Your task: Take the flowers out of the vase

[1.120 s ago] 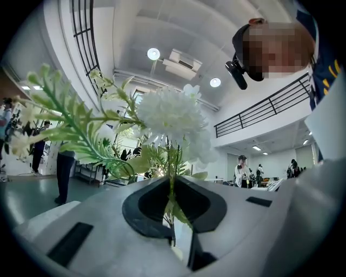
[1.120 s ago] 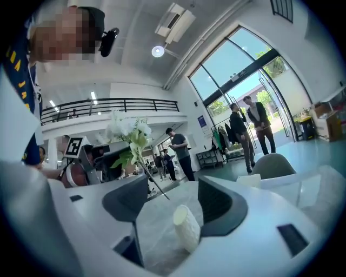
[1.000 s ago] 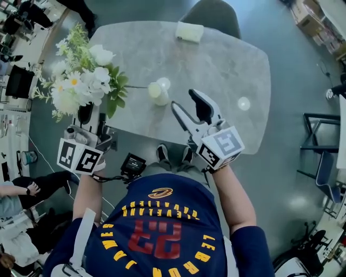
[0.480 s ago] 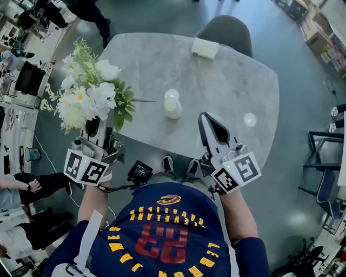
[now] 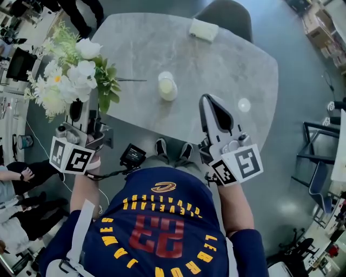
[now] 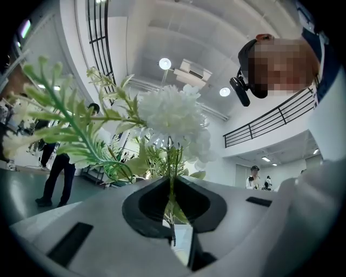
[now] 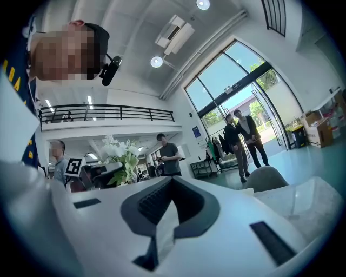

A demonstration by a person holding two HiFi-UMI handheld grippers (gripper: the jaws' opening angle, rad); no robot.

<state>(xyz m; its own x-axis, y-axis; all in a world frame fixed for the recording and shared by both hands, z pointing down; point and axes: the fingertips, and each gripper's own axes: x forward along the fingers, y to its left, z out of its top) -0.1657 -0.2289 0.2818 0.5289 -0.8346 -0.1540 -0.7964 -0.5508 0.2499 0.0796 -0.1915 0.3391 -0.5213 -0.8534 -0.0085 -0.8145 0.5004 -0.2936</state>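
Note:
A bunch of white flowers with green leaves hangs off the table's left edge, its stems pinched in my left gripper. The left gripper view shows the thin green stems squeezed between the dark pads, with a white bloom above. The small pale vase stands upright on the grey marble table, apart from both grippers. My right gripper hovers over the table's near edge, right of the vase, jaws shut with nothing between them. From the right gripper view the flowers show far off to the left.
A pale folded cloth lies at the table's far edge, in front of a grey chair. A light spot shows on the tabletop at right. People stand around the hall. Desks and gear crowd the floor at left.
My right gripper went from open to shut and rose a little. The left gripper carried the flowers further left, away from the vase.

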